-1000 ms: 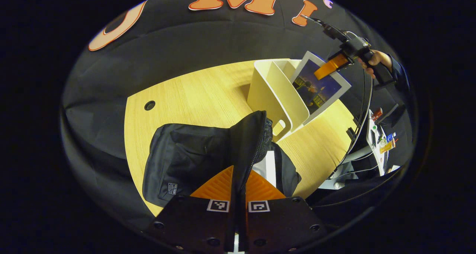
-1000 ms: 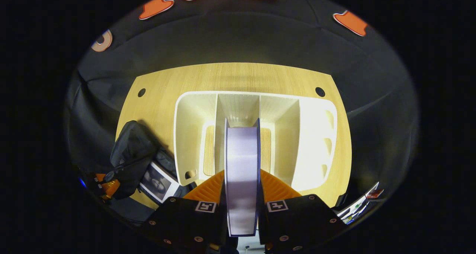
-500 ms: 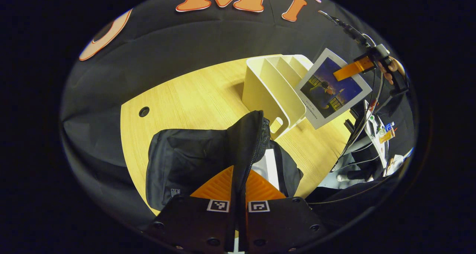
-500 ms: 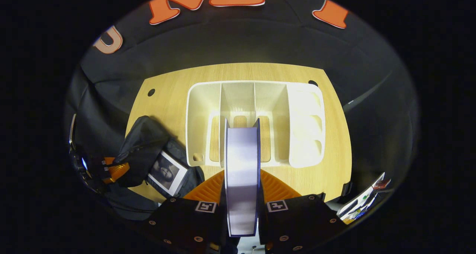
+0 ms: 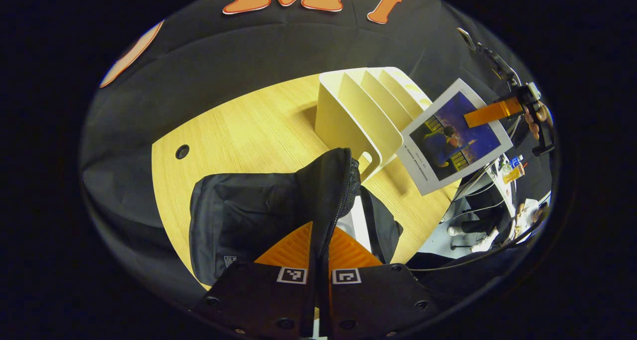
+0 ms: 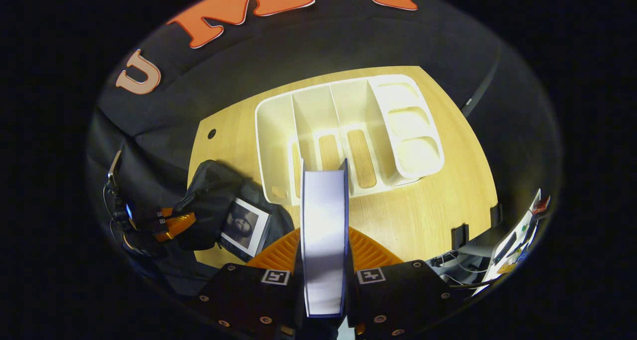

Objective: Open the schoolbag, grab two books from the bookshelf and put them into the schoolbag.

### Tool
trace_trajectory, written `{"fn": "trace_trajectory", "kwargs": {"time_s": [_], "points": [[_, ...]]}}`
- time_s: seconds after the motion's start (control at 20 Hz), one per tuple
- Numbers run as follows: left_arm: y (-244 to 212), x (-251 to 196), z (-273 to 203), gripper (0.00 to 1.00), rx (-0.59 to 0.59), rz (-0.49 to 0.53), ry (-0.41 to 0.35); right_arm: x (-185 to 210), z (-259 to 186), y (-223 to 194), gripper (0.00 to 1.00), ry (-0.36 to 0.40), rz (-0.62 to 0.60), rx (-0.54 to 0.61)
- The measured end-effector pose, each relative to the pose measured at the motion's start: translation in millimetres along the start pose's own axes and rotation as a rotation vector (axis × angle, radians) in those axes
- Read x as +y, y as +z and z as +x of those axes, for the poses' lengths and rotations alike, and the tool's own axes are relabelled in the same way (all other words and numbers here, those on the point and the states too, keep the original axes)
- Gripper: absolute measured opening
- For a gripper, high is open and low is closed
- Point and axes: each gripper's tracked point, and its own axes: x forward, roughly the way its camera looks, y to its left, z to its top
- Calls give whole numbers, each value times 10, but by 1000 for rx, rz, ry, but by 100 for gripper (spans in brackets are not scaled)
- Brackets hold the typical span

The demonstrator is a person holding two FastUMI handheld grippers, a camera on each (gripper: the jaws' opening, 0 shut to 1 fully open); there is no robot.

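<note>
The black schoolbag (image 5: pixel 249 215) lies on the wooden table (image 5: pixel 249 131), and my left gripper (image 5: pixel 319 240) is shut on its raised flap (image 5: pixel 331 180), holding it up. Inside the bag a first book (image 6: pixel 245 225) with a black-and-white cover lies flat. My right gripper (image 6: pixel 323 230) is shut on a second book (image 6: pixel 323 230), seen edge-on between its fingers. In the left gripper view that book (image 5: pixel 453 141) hangs in the air right of the white bookshelf (image 5: pixel 358 116), showing a blue picture cover. The bookshelf (image 6: pixel 348 136) stands with bare slots.
A hand (image 5: pixel 540 116) holds the right gripper at the far right. Cables and small items (image 5: pixel 507 175) lie beyond the table's right edge. The table has a round hole (image 5: pixel 182 151) near its left side. Bare wood lies between the bookshelf and the near table edge (image 6: pixel 423 215).
The right gripper has lifted the second book out of the bookshelf and drawn it back and away. The left gripper keeps holding the bag flap in place.
</note>
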Motion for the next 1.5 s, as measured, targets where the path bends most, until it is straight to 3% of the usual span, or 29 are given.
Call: {"fn": "trace_trajectory", "kwargs": {"time_s": [0.2, 0.5, 0.9, 1.2, 1.5], "points": [[-7, -20, -20, 5, 7, 22, -5, 0, -35, -253, 35, 50, 111, -34], [-8, -54, 4, 5, 17, 32, -17, 198, -30, -539, 33, 265, 372, -87], [15, -67, -15, 5, 9, 31, -4, 311, 35, -683, 34, 389, 438, -140], [20, -65, -64, 5, -2, 17, 7, 411, 178, -814, 33, 403, 430, -156], [32, -75, -91, 5, -6, 12, 11, 569, 177, -1100, 33, 514, 478, -132]]}}
